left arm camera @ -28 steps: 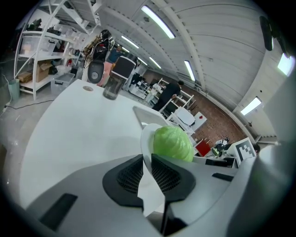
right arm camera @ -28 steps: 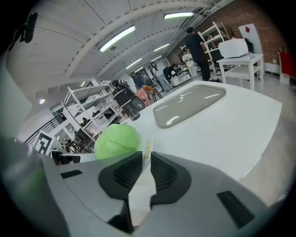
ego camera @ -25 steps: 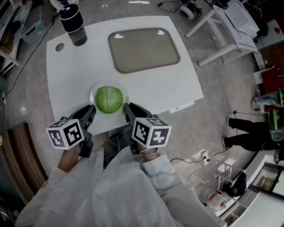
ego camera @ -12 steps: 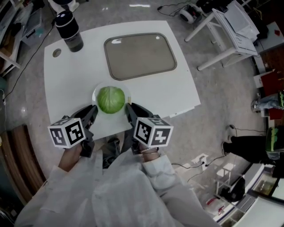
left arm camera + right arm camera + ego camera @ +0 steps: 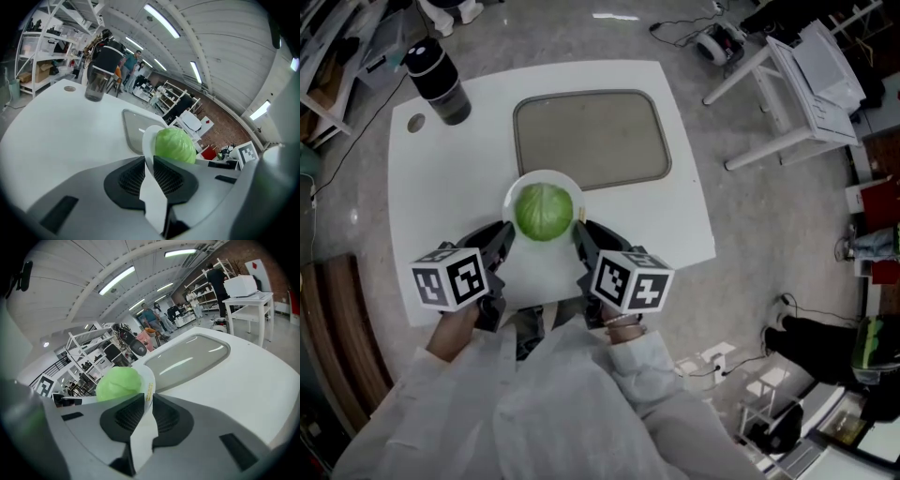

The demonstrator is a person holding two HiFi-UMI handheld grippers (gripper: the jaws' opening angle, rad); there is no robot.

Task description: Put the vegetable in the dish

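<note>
A green cabbage (image 5: 545, 211) lies on a round white plate (image 5: 514, 192) over the white table (image 5: 450, 187), just in front of the grey tray (image 5: 589, 139). My left gripper (image 5: 504, 239) is shut on the plate's left rim and my right gripper (image 5: 581, 234) on its right rim. In the left gripper view the plate's rim (image 5: 149, 140) sits pinched in the left gripper (image 5: 149, 164), with the cabbage (image 5: 176, 145) just beyond. The right gripper view shows the right gripper (image 5: 149, 404) clamped on the rim (image 5: 150, 380) beside the cabbage (image 5: 119, 383).
A black tumbler (image 5: 438, 70) stands at the table's far left corner, next to a small round hole (image 5: 415, 123). A white side table (image 5: 797, 75) stands on the floor to the right. Cables lie on the floor. People stand by shelves far off in the gripper views.
Both grippers have carried the plate and cabbage forward from the table's near edge, so it now lies close to the tray's near side. Both grips are unchanged.
</note>
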